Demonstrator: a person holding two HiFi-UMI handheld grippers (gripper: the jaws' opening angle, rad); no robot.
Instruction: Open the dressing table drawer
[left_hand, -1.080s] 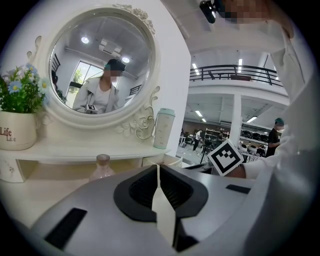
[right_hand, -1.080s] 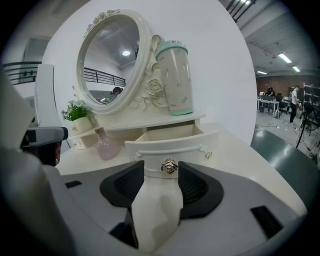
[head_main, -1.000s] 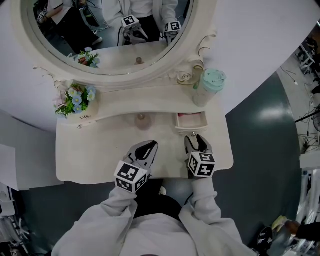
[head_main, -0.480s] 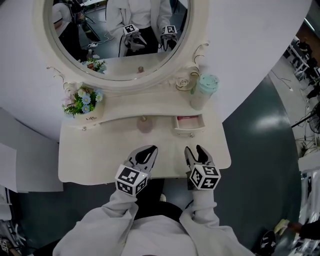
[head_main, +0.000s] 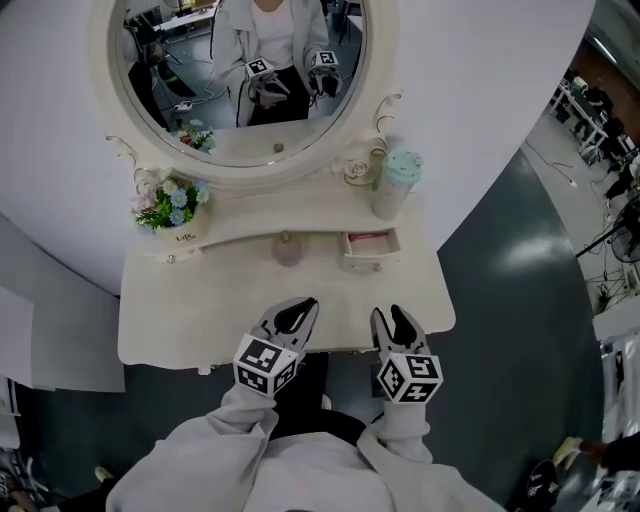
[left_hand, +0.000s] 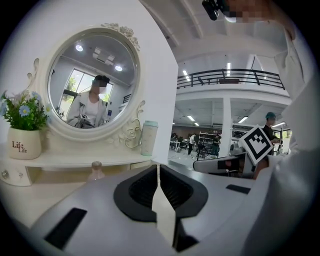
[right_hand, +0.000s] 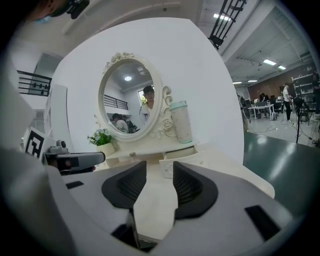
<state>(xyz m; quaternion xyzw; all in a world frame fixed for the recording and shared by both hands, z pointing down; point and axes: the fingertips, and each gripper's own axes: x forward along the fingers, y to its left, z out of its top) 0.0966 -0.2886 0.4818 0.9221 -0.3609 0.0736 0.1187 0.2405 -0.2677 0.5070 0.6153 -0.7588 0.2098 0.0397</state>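
The cream dressing table (head_main: 190, 300) carries an oval mirror (head_main: 240, 70). Its small right-hand drawer (head_main: 365, 250) stands pulled out, with a pinkish inside showing. In the right gripper view the drawer (right_hand: 192, 156) lies straight ahead, beyond the jaws. My right gripper (head_main: 393, 322) (right_hand: 160, 165) hovers over the table's front edge, well short of the drawer. It is open, its jaws have just been closing, and nothing is between them. My left gripper (head_main: 296, 316) (left_hand: 158, 167) hangs beside it, shut on nothing.
A flower pot (head_main: 165, 208) sits at the shelf's left end and a mint tumbler (head_main: 393, 183) at its right. A small bottle (head_main: 287, 248) stands mid-table under the shelf. White wall lies behind, and dark floor (head_main: 520, 260) to the right.
Both grippers have drawn back from the drawer toward the table's front edge, the right one farther. The drawer stays pulled out. The head view has pulled back too.
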